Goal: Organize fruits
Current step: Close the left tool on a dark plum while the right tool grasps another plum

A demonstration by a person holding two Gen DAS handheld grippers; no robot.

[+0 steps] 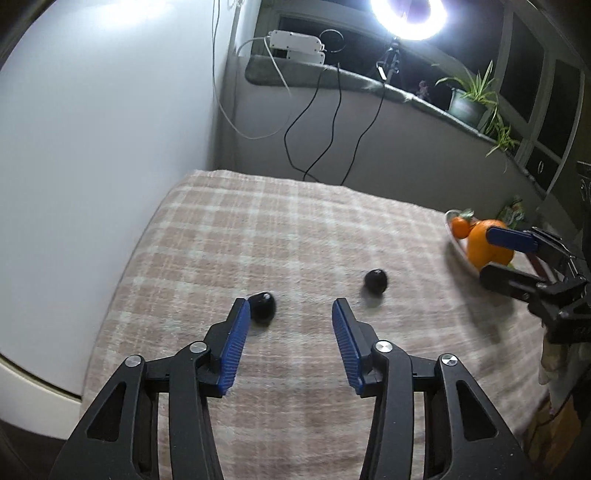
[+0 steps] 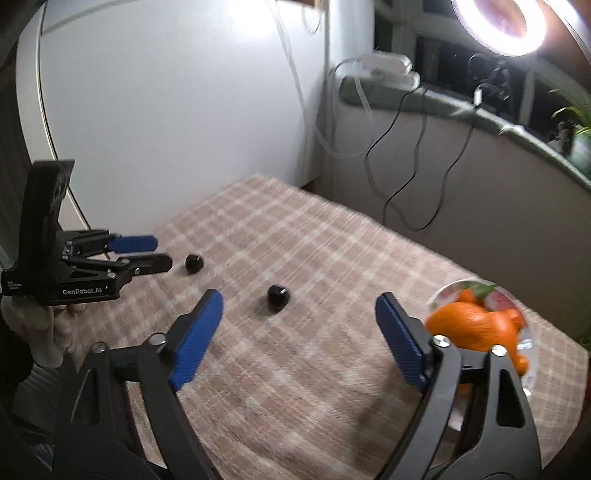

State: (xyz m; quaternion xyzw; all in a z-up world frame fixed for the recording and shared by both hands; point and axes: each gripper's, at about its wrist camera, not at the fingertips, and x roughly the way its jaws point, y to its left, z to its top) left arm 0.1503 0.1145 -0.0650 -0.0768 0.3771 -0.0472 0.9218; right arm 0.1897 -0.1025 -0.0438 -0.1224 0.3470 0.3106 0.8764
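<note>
Likely to roll away across the soft pink-and-cream checked blanket surface (image 1: 295, 229) if nudged by a pad: two small round dark fruits, nearer one (image 1: 263, 307) touching or just beside the inner edge of the left gripper (image 1: 288, 314)'s left blue pad, farther one (image 1: 376, 281) ahead and right. Both grippers empty, left part-open, right gripper (image 2: 299, 314) wide, white plate (image 2: 439, 295) of oranges (image 2: 472, 325) at its right.

Pink-beige and cream plaid tablecloth (image 1: 295, 229) covering the table, two glossy black fruits (image 1: 376, 281) lying on it, bright orange fruits (image 2: 476, 325) sitting in a white plate (image 1: 455, 236), black grippers wearing blue ribbed pads (image 1: 233, 343), white ring light (image 1: 406, 18) glowing, green potted plant (image 1: 476, 96)
</note>
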